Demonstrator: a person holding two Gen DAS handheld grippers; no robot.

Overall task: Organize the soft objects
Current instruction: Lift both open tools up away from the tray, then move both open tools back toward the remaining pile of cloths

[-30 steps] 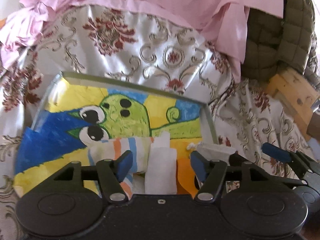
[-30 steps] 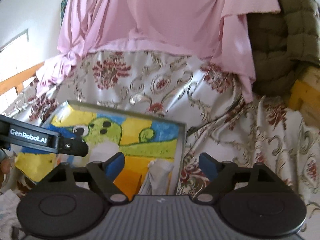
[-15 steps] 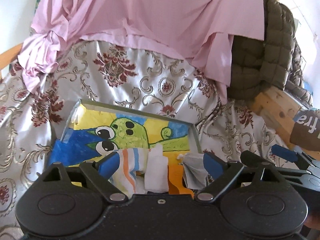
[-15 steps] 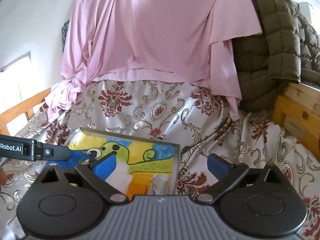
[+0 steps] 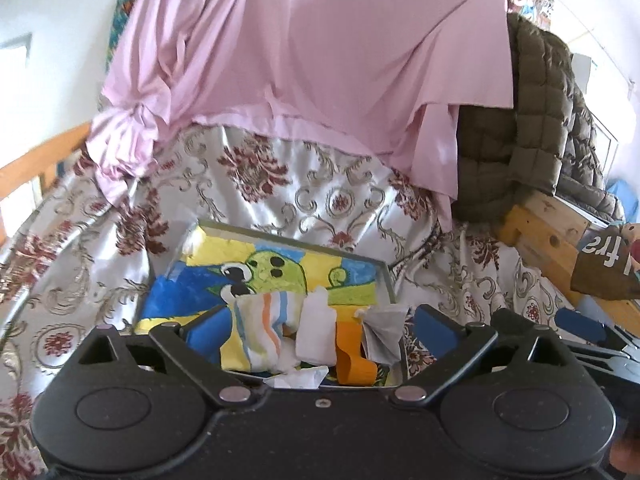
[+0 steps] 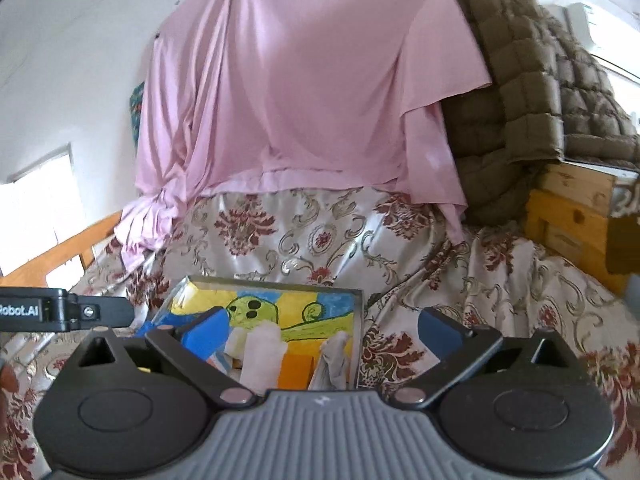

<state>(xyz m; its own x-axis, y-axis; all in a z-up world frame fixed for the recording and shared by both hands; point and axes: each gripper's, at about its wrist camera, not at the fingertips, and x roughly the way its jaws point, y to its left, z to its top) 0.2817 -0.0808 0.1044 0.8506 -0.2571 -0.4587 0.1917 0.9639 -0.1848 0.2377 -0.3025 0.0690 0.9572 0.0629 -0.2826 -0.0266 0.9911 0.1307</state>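
A shallow tray (image 5: pixel 386 276) with a painted green cartoon creature lies on the patterned bedspread. At its near end stand a striped cloth (image 5: pixel 264 326), a white cloth (image 5: pixel 318 330), an orange piece (image 5: pixel 352 352) and a grey cloth (image 5: pixel 384 332). My left gripper (image 5: pixel 320 330) is open and empty, raised above and behind them. My right gripper (image 6: pixel 320 334) is open and empty, also raised; the tray (image 6: pixel 358 312), the white cloth (image 6: pixel 262 354) and the grey cloth (image 6: pixel 334 358) show below it.
A pink sheet (image 5: pixel 304 60) hangs behind the bed. An olive quilted jacket (image 5: pixel 536 132) drapes over a wooden frame (image 5: pixel 548 224) at right. The floral bedspread (image 5: pixel 320 200) surrounds the tray. The left gripper's arm (image 6: pixel 64 308) shows at left in the right wrist view.
Both grippers have lifted up and pulled back from the tray, jaws opening wider. The cloths stay standing in the tray.
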